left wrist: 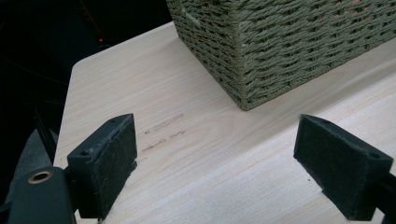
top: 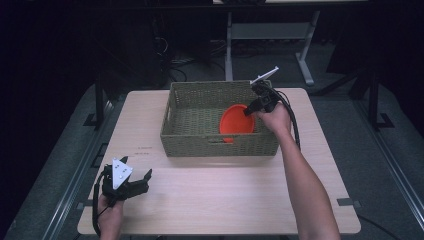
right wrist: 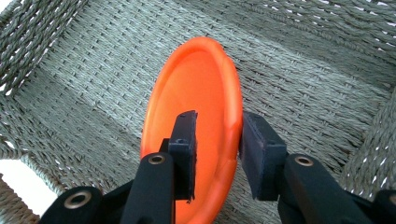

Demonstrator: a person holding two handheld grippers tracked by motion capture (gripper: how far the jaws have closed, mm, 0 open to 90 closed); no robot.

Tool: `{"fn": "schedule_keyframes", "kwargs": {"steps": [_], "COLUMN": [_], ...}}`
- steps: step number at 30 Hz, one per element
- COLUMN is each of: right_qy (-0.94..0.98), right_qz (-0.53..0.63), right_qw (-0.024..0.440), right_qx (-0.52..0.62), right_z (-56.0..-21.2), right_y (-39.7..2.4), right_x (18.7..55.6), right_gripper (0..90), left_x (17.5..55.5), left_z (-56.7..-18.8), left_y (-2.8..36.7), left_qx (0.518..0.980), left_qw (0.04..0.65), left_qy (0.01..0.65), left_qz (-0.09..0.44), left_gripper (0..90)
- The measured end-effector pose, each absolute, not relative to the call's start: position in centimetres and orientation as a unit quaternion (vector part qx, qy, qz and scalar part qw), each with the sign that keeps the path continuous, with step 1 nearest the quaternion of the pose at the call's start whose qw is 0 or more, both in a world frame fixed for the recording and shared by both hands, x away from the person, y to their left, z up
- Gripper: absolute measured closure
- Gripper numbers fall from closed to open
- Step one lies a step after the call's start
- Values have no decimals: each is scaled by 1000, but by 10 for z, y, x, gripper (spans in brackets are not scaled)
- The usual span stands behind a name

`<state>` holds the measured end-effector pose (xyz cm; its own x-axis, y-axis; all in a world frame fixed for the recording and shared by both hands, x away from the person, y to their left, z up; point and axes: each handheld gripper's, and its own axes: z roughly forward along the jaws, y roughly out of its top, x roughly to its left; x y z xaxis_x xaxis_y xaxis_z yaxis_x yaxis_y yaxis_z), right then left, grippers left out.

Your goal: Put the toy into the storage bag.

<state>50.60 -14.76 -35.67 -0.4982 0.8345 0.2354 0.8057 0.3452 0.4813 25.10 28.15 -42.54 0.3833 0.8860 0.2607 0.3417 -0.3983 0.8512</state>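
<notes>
On the near left corner of the table (top: 215,200), the left gripper (top: 134,186) rests low in the person's left hand (top: 111,214), its grey plate facing up and its cable looping beside the wrist. From the left gripper view its jaws stand spread wide apart with nothing between them, only bare wood and a few faint marks (left wrist: 163,128) on the tabletop. Ahead of those jaws sits a corner of the basket (left wrist: 280,51), well apart from the pads.

At mid-table the woven basket (top: 220,145) stands upright with a handle slot in its near wall. Inside it, toward its right half, an orange plate (top: 236,122) stands tilted on edge, its hollow side facing left across the basket.

Over the basket's right end the right gripper (top: 248,112) reaches in from the far right corner, held in the right hand (top: 275,120), with its cable trailing down past the forearm. In the right gripper view its jaws are pinching the rim of the plate (right wrist: 196,93), one pad on the hollow face and one on the back. Woven basket floor and walls (right wrist: 327,70) surround the plate; whether its lower edge touches the floor I cannot tell.
</notes>
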Motion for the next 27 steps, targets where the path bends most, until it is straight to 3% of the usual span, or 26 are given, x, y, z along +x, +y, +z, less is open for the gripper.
{"fn": "schedule_keyframes", "kwargs": {"steps": [12, 27], "right_qy": [815, 803], "right_qz": [283, 324], "right_qw": [35, 4], "right_qx": [504, 500], "right_z": [-352, -345], "right_y": [-152, -163], "right_x": [503, 492], "right_gripper": [617, 500], "left_x": [251, 250], "left_z": [-425, -425], "left_y": [282, 282], "left_qx": [745, 746], "left_qw": [367, 364], "left_qy": [412, 412], "left_qz": [375, 376], "left_gripper": [128, 128]}}
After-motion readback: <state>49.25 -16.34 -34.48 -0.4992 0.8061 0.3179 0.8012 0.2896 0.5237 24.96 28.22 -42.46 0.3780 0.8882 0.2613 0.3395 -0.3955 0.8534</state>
